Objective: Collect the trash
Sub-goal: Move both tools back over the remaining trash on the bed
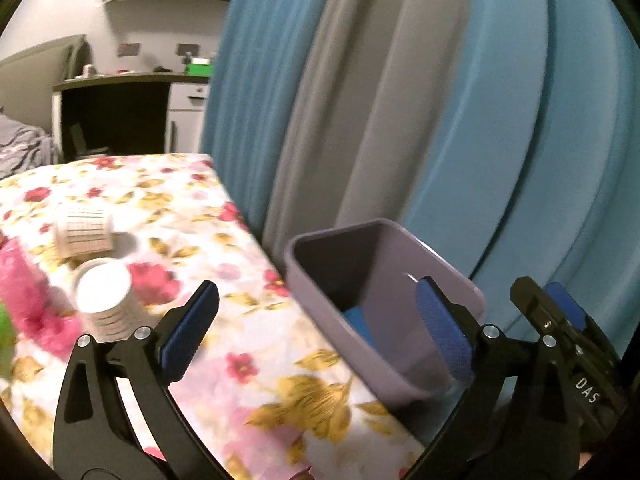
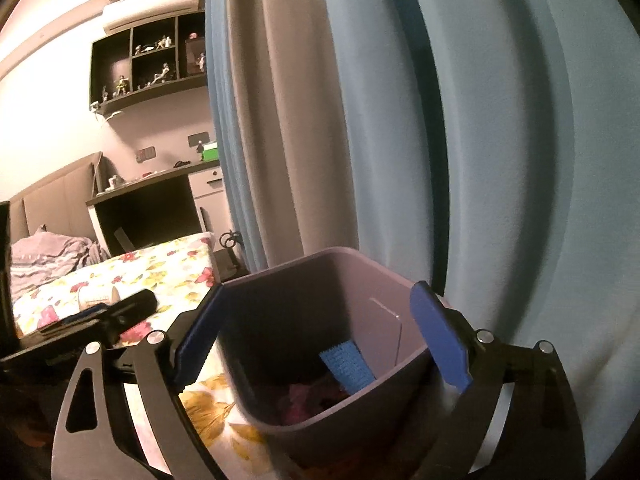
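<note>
A purple bin (image 1: 400,368) stands at the right edge of the floral table (image 1: 168,208), against the curtain. It holds a blue piece (image 2: 347,366) and pink scraps (image 2: 304,398). My left gripper (image 1: 320,332) is open and empty, low over the table with the bin's near wall between its fingers. My right gripper (image 2: 320,344) is open and empty, its fingers to either side of the bin's mouth (image 2: 320,300); it also shows in the left wrist view (image 1: 560,312). Two white paper cups lie on the table, one on its side (image 1: 84,234), one closer (image 1: 106,300).
A blue and grey curtain (image 1: 440,100) hangs right behind the bin. A pink object (image 1: 24,296) and a green one (image 1: 6,336) sit at the table's left. A desk (image 1: 132,80), shelves (image 2: 148,64) and a bed (image 2: 52,256) lie beyond.
</note>
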Demonstrator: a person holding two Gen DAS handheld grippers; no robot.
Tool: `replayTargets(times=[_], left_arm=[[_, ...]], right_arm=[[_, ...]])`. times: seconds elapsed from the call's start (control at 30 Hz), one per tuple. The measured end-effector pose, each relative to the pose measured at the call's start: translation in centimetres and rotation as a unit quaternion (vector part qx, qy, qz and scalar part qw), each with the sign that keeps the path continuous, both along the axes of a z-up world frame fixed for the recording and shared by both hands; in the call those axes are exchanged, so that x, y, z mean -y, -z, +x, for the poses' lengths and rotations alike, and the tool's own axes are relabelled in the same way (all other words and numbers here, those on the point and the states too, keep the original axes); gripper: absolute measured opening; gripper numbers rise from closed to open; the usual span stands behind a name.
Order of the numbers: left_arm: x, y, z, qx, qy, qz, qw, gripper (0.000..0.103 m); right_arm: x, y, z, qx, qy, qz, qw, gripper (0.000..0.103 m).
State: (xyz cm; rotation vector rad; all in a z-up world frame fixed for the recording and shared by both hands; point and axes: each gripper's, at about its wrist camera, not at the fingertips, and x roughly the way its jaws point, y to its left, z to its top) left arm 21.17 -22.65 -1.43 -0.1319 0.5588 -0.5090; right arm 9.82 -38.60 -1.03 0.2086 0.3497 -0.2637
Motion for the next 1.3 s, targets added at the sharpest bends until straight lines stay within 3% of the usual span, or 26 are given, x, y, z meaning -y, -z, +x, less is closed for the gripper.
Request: replayTargets(times=[0.57, 1.0, 1.3], left_arm=[[-9.5, -1.3, -4.7, 0.016, -0.102, 0.009, 0.9946, 0.097], [-16.4, -0.7, -7.1, 0.015, -0.183, 0.027, 0.9826, 0.097], [-19.3, -0.6, -8.0, 0.014, -0.204, 0.026, 0.9784, 0.097]], right_arm=[[-4.2, -0.6, -1.4, 0.006, -0.008, 0.006, 1.0, 0.09], [-9.2, -1.1, -2.0, 0.015, -0.051, 0.003, 0.999, 0.09], [-12.8, -1.5, -1.7, 0.015, -0.082, -0.006, 0.997, 0.09]])
